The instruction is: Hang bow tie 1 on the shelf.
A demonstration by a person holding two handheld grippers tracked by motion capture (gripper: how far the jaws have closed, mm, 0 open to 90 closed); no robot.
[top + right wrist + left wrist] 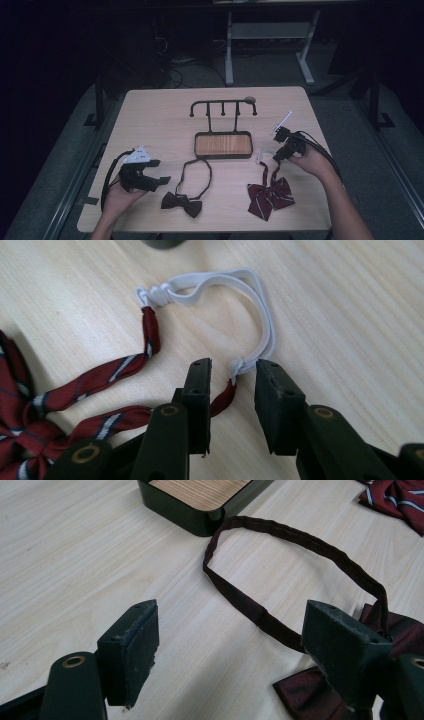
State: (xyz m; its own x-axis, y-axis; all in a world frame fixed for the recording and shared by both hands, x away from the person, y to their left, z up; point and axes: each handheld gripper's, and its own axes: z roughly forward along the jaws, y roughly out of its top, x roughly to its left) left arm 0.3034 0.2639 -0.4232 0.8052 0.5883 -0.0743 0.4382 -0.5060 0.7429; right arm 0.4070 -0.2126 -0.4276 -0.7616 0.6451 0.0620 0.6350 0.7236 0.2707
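Striped red bow tie (270, 195) flat on tabletop (150, 120), at 5 o'clock from hanger stand (223, 142). Right claw (233, 390) apart, straddling knot of white elastic loop (260, 305), not yet pinching. Step judged: grasping loop. Next: closing squarely on knot, then lifting. Left claw (232, 652) apart, idle beside dark bow tie (320, 690).

The tabletop (150, 110) carries a hook stand with wooden tray (223, 145) at centre. The dark bow tie (182, 203) lies near the front edge beside the left tool (161, 180). The right tool (276, 156) meets the striped bow tie (270, 194) strap.
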